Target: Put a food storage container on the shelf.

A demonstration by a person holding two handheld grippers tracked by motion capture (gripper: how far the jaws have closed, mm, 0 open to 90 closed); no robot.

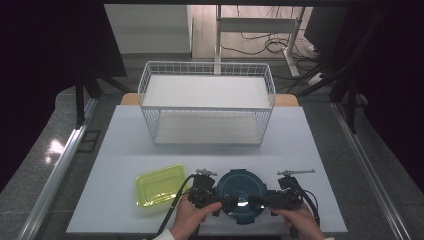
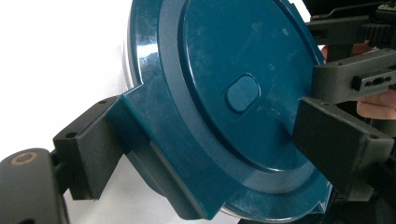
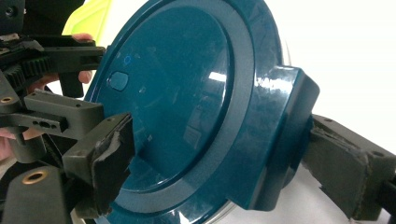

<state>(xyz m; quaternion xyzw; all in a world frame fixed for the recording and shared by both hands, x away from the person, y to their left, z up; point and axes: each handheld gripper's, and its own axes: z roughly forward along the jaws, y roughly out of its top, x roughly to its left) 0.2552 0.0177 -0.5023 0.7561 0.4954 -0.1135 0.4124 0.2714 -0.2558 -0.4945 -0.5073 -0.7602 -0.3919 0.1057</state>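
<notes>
The counter (image 1: 125, 150) is a pale, wide surface running out from the person's side. At its far end stands a white wire basket rack (image 1: 207, 102) with two shelves. Near the front edge, left of centre, lies a yellow-green container (image 1: 159, 186), flat on the counter. Just to its right sits a round dark teal container lid (image 1: 242, 192) with clip tabs on its rim, lying over a clear-edged bowl at the front middle of the counter. The left gripper (image 1: 216, 199) comes at it from the left, and in the left gripper view its jaws are set on either side of the lid (image 2: 233, 107), clenched across a clip tab and the rim. The right gripper (image 1: 261, 201) meets it from the right, its padded jaws likewise clamped across the opposite tab of the lid (image 3: 187, 107)
</notes>
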